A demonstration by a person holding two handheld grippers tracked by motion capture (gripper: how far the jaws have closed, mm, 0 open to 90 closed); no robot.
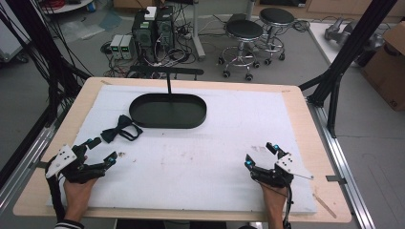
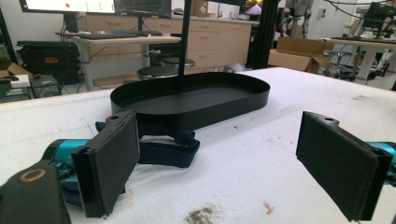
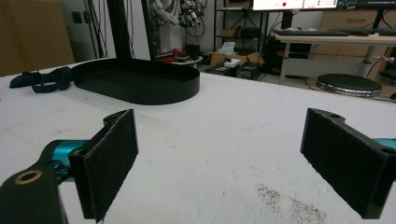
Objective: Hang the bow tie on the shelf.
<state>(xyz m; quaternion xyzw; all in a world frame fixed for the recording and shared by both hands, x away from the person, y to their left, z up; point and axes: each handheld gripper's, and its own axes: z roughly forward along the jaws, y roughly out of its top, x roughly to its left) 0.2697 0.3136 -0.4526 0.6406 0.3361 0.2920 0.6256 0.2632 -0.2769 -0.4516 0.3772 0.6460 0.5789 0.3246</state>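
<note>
A dark blue bow tie [image 1: 121,129] lies flat on the white mat, just left of a black oval tray [image 1: 168,110] with an upright post. My left gripper [image 1: 101,151] rests low at the near left, open, a short way before the bow tie. Along its jaws, the bow tie [image 2: 166,149] lies just beyond the left pad, the tray [image 2: 191,100] behind it. My right gripper [image 1: 261,155] sits at the near right, open and empty. From there the tray [image 3: 135,81] and bow tie [image 3: 42,78] lie far off to the left.
The white mat [image 1: 200,157] covers most of the wooden table [image 1: 296,102]. Black frame posts [image 1: 334,81] stand at the table's right side. Stools, computer cases and cables are on the floor beyond the far edge. A cardboard box sits far right.
</note>
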